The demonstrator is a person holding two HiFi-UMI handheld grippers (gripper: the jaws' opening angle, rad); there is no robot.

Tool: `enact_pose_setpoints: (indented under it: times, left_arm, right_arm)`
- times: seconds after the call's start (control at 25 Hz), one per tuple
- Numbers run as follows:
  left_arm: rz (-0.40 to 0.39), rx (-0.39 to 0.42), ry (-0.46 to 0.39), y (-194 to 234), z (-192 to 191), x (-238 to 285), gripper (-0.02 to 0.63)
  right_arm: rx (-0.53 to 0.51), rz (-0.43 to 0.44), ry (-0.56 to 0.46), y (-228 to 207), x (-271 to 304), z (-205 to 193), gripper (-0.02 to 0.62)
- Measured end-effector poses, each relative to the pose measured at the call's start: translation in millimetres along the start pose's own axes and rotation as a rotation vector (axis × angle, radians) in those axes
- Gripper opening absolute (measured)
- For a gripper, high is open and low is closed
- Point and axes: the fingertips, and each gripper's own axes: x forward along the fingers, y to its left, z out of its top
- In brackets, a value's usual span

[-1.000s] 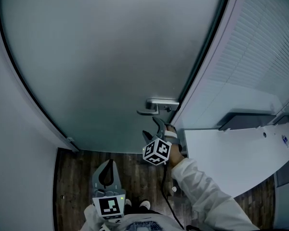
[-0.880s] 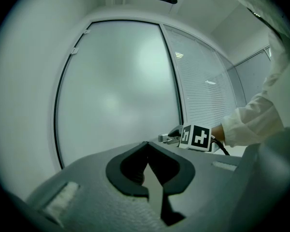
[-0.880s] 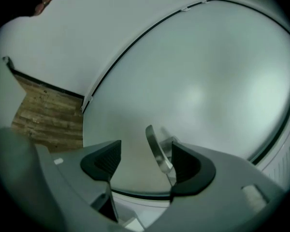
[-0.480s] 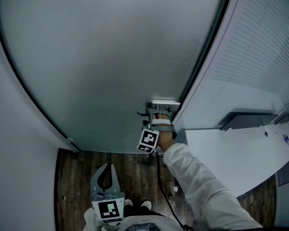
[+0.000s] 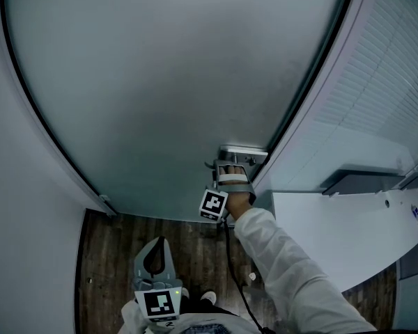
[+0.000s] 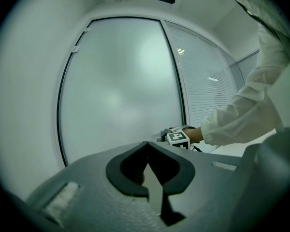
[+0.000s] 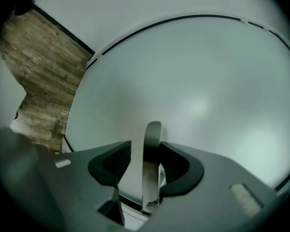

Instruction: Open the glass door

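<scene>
Right gripper (image 7: 145, 152) is closing its jaws around the silver metal lever handle (image 7: 152, 132) of the frosted glass door (image 5: 160, 82), one pad possibly touching; left gripper (image 6: 146, 148) is idling clenched, empty

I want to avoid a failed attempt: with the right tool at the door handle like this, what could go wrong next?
1. The door handle sits off-centre in the right tool, whose jaws are closing: it is near one side, with a gap at the other. The grip may be uneven and slip when the lever is turned.
2. The tool is close to the glass door; a slip could knock it against the pane.
</scene>
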Motion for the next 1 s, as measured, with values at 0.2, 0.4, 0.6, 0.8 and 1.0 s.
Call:
enact_pose_setpoints:
  times: [0.2,0.4,0.6,0.8,1.0]
  left_arm:
    - [0.002,-0.01,0.006,-3.7,6.0,1.5,0.003]
    - [-0.004,-0.018,0.019,-5.8,1.2,-0.6,0.004]
    - [-0.006,-0.007,0.033,-9.8,-10.5,3.1,0.003]
    - [-0.012,-0.035,0.018,-20.7,-4.3,10.5,0.003]
    - [-0.026,-0.021,0.053,-20.1,-9.8,10.7,0.003]
  right_arm:
    - [-0.035,-0.053,0.006,-10.5,1.0,0.2,0.122]
    - [-0.017,-0.082,-0.016,-18.0,-5.3,8.1,0.112]
    - [-0.118,-0.056,0.018,-11.7,-4.3,4.2,0.11]
    - [-0.209,0.036,0.049,12.8,-5.0,5.8,0.106]
    - [-0.414,-0.011,0.104,28.6,0.2,-2.4,0.095]
